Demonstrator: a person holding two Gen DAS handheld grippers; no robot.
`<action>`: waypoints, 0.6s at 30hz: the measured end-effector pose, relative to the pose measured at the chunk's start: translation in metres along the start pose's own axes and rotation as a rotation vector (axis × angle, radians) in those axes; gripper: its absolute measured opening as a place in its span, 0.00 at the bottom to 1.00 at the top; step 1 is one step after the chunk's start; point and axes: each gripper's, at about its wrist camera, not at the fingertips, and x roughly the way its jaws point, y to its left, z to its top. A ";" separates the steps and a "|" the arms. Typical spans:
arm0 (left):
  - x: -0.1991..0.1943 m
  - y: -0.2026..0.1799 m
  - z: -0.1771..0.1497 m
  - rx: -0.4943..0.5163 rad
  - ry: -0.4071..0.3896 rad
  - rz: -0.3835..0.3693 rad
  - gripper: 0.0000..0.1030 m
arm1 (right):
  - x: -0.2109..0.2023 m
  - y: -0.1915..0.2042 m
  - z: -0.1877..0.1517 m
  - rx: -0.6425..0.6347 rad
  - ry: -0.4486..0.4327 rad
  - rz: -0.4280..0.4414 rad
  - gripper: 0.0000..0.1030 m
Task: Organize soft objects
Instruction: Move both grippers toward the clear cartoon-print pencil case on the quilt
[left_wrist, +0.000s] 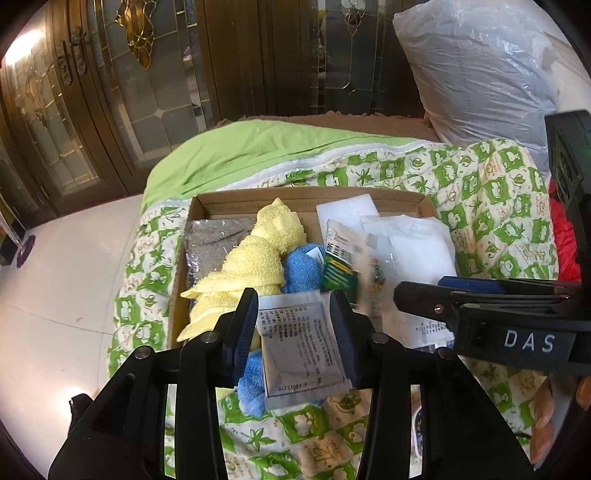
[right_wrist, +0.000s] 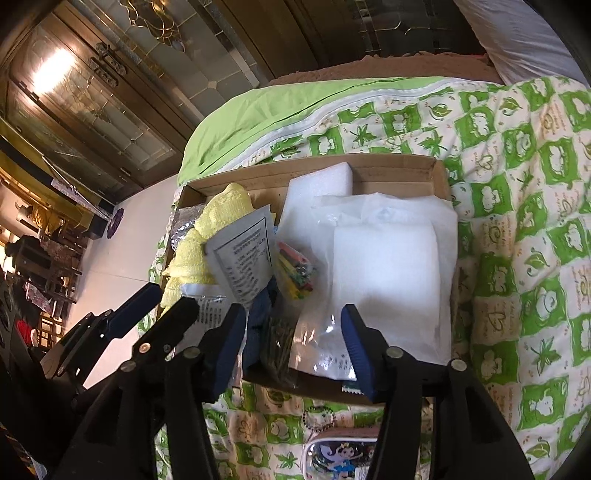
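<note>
A shallow cardboard box (left_wrist: 236, 195) lies on a green patterned quilt (left_wrist: 491, 206). It holds a yellow towel (left_wrist: 255, 258), a blue towel (left_wrist: 303, 269), a grey foil bag (left_wrist: 216, 240), white foam pads (left_wrist: 417, 243) and small packets. My left gripper (left_wrist: 295, 332) is shut on a white printed sachet (left_wrist: 303, 343), held above the box's near edge. My right gripper (right_wrist: 295, 347) is open over the box's near side, above a clear bag (right_wrist: 321, 332). The sachet (right_wrist: 243, 254) and the left gripper (right_wrist: 155, 317) show in the right wrist view. The right gripper (left_wrist: 417, 295) shows in the left wrist view.
A large plastic-wrapped pillow (left_wrist: 476, 70) stands at the back right. A small cartoon pouch (right_wrist: 340, 458) lies on the quilt in front of the box. Wooden glass doors (left_wrist: 110, 92) stand behind, with white floor (left_wrist: 66, 277) to the left. Something red (left_wrist: 561, 236) lies at the right.
</note>
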 end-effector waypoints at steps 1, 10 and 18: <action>-0.004 0.000 -0.001 -0.002 -0.007 -0.002 0.39 | -0.001 -0.001 -0.002 0.002 -0.001 -0.004 0.54; -0.045 0.002 -0.041 -0.009 -0.057 -0.012 0.50 | -0.018 -0.020 -0.030 0.039 0.009 -0.007 0.60; -0.035 -0.006 -0.100 -0.076 0.019 -0.092 0.51 | -0.024 -0.047 -0.075 0.125 0.022 0.006 0.63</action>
